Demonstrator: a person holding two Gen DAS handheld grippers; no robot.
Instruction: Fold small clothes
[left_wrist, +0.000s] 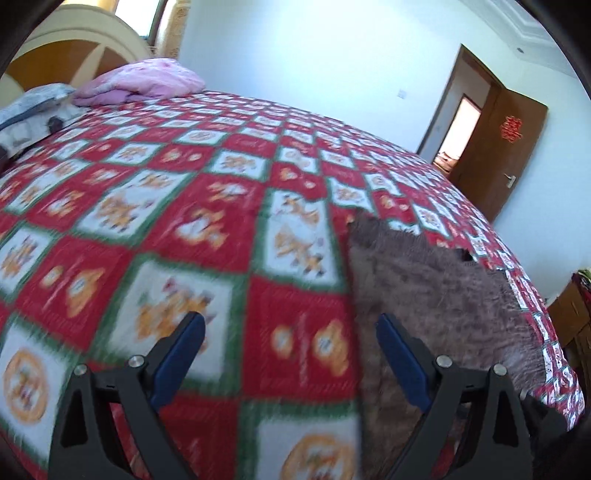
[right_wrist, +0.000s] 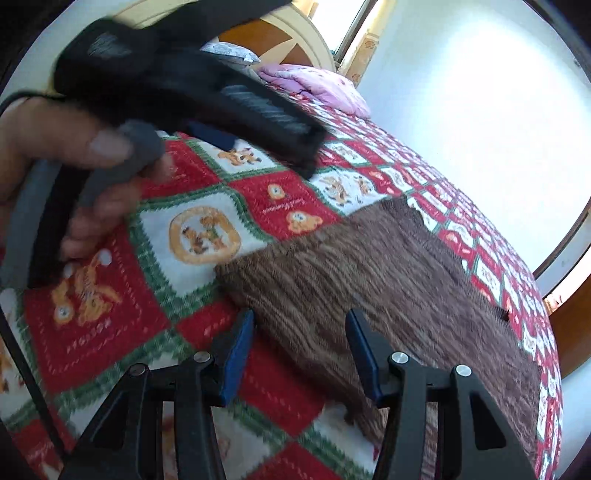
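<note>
Brown knit garment (right_wrist: 388, 273) flat; both claws agape: left claw (left_wrist: 290, 332), right claw (right_wrist: 300, 326).

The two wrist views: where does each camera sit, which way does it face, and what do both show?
Left wrist: sits on the left gripper, jaws open, facing across the checkered bedspread toward the door.
Right wrist: sits on the right gripper, jaws open over the brown garment, facing the headboard; the left hand shows.
Shared: bedspread, garment, pink quilt.
</note>
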